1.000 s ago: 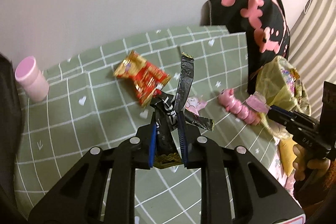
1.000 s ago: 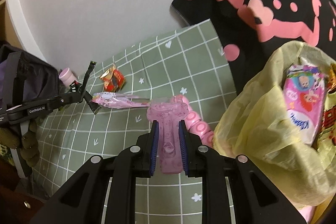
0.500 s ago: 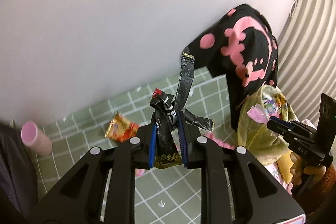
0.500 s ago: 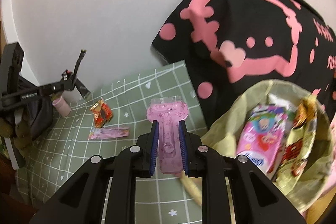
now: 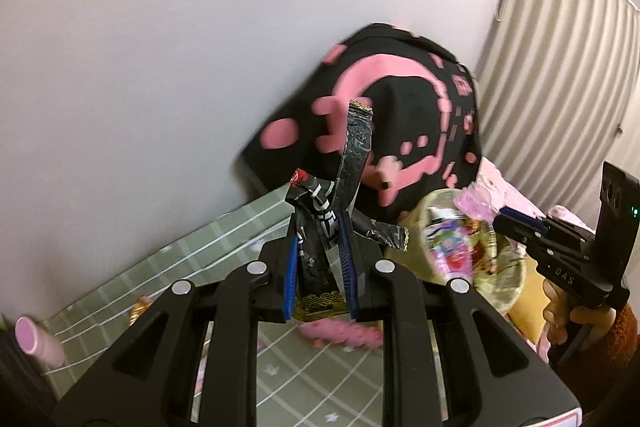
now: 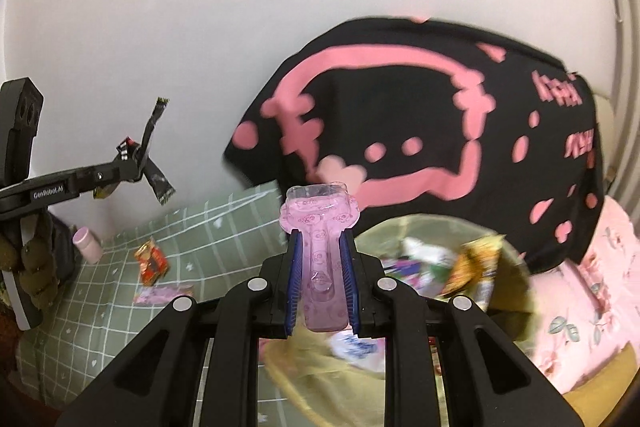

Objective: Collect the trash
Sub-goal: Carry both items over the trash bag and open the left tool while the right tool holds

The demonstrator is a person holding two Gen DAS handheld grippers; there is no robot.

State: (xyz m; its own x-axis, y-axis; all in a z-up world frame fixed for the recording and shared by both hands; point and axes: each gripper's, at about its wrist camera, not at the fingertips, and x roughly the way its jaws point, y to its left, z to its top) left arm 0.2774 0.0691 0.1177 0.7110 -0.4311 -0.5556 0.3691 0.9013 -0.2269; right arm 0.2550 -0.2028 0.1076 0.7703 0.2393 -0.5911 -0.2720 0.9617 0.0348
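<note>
A green checked cloth (image 6: 208, 227) covers the surface below a pale wall, with a black cushion (image 6: 420, 131) printed in pink leaning against that wall at the cloth's far end. Just in front of the cushion sits a yellow bag (image 6: 516, 291), open and holding several colourful packets. The left gripper (image 5: 320, 259) is clamped on a crumpled black wrapper (image 5: 316, 227), held in the air above the cloth with one strip sticking up. The right gripper (image 6: 320, 267) is clamped on a pink plastic pack (image 6: 320, 227), raised over the bag's near rim. On the cloth lie a red wrapper (image 6: 151, 261) and, near it, a pink wrapper (image 6: 164, 294); a pink bottle (image 6: 88, 245) stands by the wall.
</note>
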